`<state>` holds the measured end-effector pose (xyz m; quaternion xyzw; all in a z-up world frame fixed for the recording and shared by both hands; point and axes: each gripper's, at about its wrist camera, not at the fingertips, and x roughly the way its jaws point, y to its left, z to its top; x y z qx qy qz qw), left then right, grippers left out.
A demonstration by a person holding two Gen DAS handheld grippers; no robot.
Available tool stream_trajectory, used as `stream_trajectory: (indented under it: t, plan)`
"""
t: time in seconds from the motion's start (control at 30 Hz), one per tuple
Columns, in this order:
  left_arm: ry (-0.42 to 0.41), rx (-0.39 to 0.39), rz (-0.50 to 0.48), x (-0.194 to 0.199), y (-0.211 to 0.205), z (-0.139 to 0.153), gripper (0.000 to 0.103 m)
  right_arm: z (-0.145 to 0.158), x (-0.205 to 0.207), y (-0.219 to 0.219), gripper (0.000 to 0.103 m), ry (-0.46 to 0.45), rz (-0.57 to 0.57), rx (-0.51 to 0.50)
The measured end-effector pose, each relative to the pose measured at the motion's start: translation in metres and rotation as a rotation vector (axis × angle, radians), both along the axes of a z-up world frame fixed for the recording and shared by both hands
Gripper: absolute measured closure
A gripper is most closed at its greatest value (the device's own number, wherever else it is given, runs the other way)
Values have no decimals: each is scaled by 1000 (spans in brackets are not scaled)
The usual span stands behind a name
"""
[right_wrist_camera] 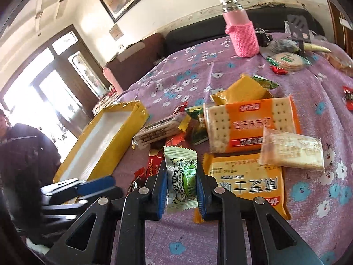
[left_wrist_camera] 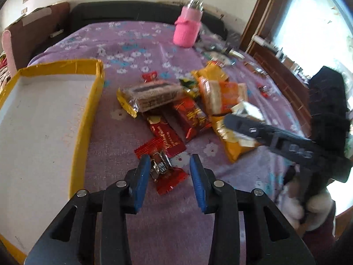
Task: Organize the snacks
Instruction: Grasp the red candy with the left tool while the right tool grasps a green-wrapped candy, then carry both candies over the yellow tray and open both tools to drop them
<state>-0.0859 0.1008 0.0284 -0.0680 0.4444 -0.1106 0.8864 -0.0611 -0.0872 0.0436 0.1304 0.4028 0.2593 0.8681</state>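
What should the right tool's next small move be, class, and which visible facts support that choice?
Probably carry the green lime candy left to the yellow-edged box and release it there. The right tool grips that packet between its pads, above the snack pile, and the box shows only bare white floor.

Right gripper [right_wrist_camera: 181, 182]: blue-padded fingers clamped on a green-and-white lime candy sachet [right_wrist_camera: 181, 180], held upright above the purple floral tablecloth [right_wrist_camera: 308, 198]. Behind it, a snack pile: orange cracker pack [right_wrist_camera: 251, 123] partly on top of a yellow biscuit pack [right_wrist_camera: 245, 181], clear-wrapped pale wafer pack [right_wrist_camera: 291, 151] over both. Yellow-edged shallow cardboard box [right_wrist_camera: 106, 141] to the left. Left gripper [right_wrist_camera: 97, 184] at lower left, blurred. Pink knit-sleeved bottle [right_wrist_camera: 240, 31] at the far side.
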Motion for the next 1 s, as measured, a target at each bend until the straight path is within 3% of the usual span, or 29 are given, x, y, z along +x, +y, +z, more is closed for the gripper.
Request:
stream_trajectory:
  t: [0.07,0.17,0.23,0.3,0.37,0.4,0.67,1.0]
  plan:
    - [31,18,6,7,-3,-8,64,-1,0,-2,80,4,2,10]
    - [71,62,23,15,-7,-19,51,0,-1,0,80,1,11,9]
    - [58,77,25,15,-8,-19,44,1,-1,3,80,1,18,10]
    - [48,95,18,16,-11,-21,44,-2,-2,4,80,0,17,5]
    - [21,138,14,14,-13,-22,65,-3,-2,4,80,1,13,5]
    - [15,156,18,14,-13,-22,84,-4,-2,3,80,2,8,4]
    - [-6,63,55,7,6,-10,84,-8,-1,5,80,4,-2,-15]
    - [-71,5,90,-20,40,22,84,-11,-1,9,80,1,-4,-39]
